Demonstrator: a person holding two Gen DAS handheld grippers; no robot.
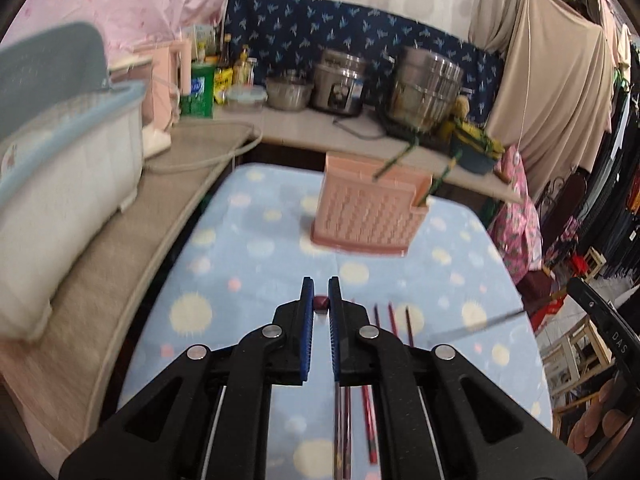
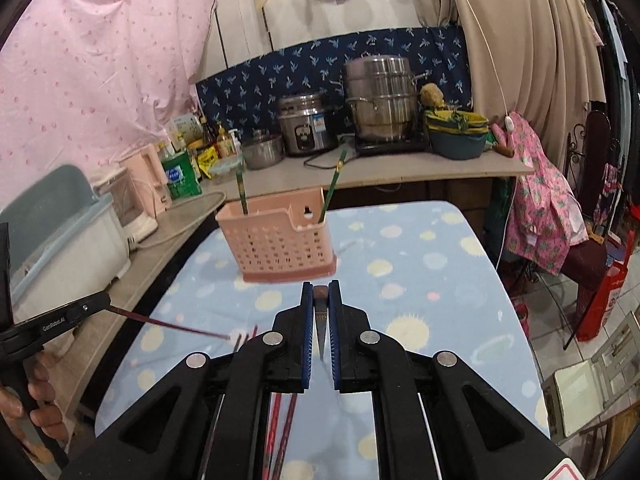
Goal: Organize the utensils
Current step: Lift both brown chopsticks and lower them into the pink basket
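With the left gripper [image 1: 320, 295] clamped on a dark red chopstick [image 1: 321, 303] and the right gripper [image 2: 320, 296] pinching a metal utensil [image 2: 320, 312], steer both steadily toward the pink holder [image 2: 276, 236] at twelve o'clock, tips lowered vertically.

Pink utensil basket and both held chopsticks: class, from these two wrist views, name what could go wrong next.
1. The pink utensil basket looks light; a chopstick catching its rim might tip or push it.
2. The left gripper pinches its dark red chopstick by one end, so the long free end may swing wide of the opening.
3. Two green chopsticks already lean inside and could block an incoming one.
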